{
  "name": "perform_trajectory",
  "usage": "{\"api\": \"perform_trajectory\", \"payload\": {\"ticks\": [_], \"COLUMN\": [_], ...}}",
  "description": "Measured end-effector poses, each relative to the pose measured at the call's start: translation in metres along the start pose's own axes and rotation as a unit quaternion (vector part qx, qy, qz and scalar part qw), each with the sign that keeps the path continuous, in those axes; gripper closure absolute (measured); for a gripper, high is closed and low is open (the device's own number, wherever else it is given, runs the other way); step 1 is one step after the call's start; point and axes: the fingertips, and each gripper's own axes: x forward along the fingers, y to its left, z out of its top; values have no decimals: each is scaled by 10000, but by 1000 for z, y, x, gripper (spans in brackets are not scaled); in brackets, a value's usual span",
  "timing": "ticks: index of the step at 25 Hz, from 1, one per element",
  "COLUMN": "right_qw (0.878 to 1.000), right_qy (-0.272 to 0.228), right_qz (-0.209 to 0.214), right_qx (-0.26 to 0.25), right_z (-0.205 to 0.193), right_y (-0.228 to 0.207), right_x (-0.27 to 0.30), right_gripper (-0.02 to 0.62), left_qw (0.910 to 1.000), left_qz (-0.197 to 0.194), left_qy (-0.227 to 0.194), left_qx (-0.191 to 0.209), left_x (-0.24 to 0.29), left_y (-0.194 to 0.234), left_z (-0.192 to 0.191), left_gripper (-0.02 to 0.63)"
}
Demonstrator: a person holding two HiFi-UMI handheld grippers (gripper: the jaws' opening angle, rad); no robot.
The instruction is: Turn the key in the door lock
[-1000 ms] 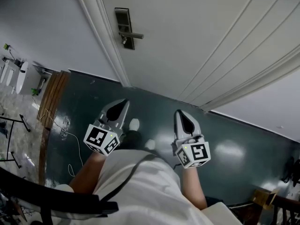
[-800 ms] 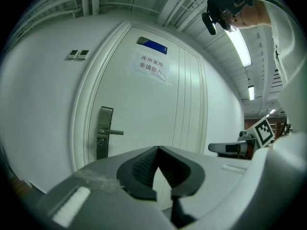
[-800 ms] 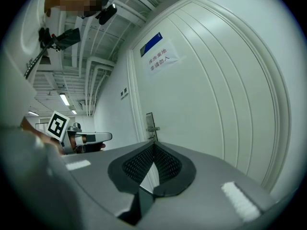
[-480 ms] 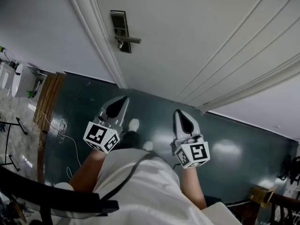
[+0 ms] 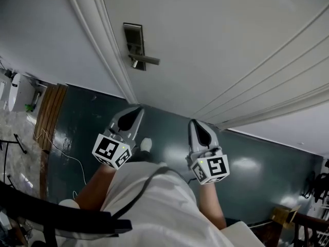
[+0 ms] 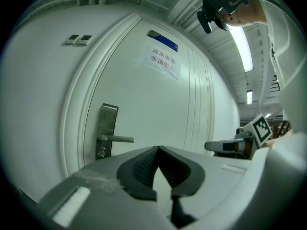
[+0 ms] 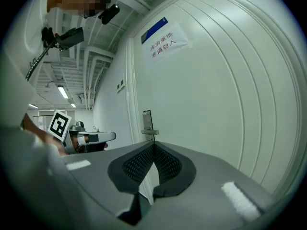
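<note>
Left gripper: clenched, empty, well short of the lever handle.
Right gripper: clenched, empty, farther from the lever handle.
Risk: shut jaws may knock the key instead of gripping it.

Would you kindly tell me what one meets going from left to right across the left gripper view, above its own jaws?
Wall switches → door lock plate → paper notice → right gripper.

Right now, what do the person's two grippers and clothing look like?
The left gripper and right gripper are grey shells with black ribbed jaws. Each carries a white cube with black square markers. The person wears a white top.
</note>
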Motion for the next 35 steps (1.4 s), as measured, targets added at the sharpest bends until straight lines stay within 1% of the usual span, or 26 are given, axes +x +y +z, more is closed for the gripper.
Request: {"api": "perform_trajectory", "payload": {"ticks": [5,9,11,16,19,23,26,28,29,32,35], "right_qw": [9999,9995,9993,9988,9987,9988,9991,9994,9996,9995,9983], "right_qy": [-5,111,137,176,171,174,153,146,150,186,241], "right_qz": [-113,-244,-274,-412,-444,-435,-369,-255,-176,124,449], "right_qx": [-103,-194,-213,-211,-192,-166,-164,-170,-172,-206,-283], "right_z": [12,10,8,8,11,10,12,14,15,18,20], "right_y": [3,8,9,11,14,15,12,11,10,10,11], "right_x": [32,57,71,96,104,109,113,116,118,125,133], "right_gripper": [588,588,588,588,588,588,588,588,588,588,588], "left_qw": [9998,9996,9995,9980,9956,9914,9878,9838,9804,9671,9531], "left_qz": [-128,-230,-240,-331,-348,-212,-68,63,139,395,728], "left_qy": [21,143,181,325,417,573,606,631,652,735,901], "left_qx": [116,22,81,437,758,1160,1435,1675,1853,2404,2796], "left_x": [15,22,27,37,41,50,58,62,64,71,75], "left_y": [30,59,74,99,111,125,131,133,133,136,146], "left_z": [9,3,1,-3,-5,-10,-11,-11,-11,-13,-26], "left_gripper": [600,600,600,600,600,600,600,600,600,600,600]}}
